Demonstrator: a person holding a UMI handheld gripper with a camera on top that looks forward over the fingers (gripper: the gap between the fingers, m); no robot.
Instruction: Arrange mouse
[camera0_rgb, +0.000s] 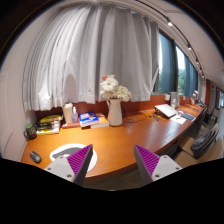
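Progress looks close to nil: your gripper (113, 160) is held high above the near edge of the wooden desk (120, 140), fingers spread wide with nothing between the purple pads (79, 158), and nothing on the desk seems to have been handled yet.

You should look toward the desk's near left corner, where a small dark object (35, 156) lies beside a round white-rimmed pad (68, 151). That object is probably the mouse, but it is too small to be sure, and you cannot tell its orientation from here. It sits just beyond and to the left of your left finger, apart from the pad.

Along the far edge, under the curtains (80, 55), you have a vase of flowers (115, 100), a stack of books (92, 120) and some clutter (48, 125) at the left end; an open laptop (165, 110) sits toward the right end by the window (175, 65).

Everything remains for you: bring the fingers down over the dark object, close on it, and set it where it belongs, likely on the round pad. Approach low and from the right, so your left finger does not push it off the desk's edge.
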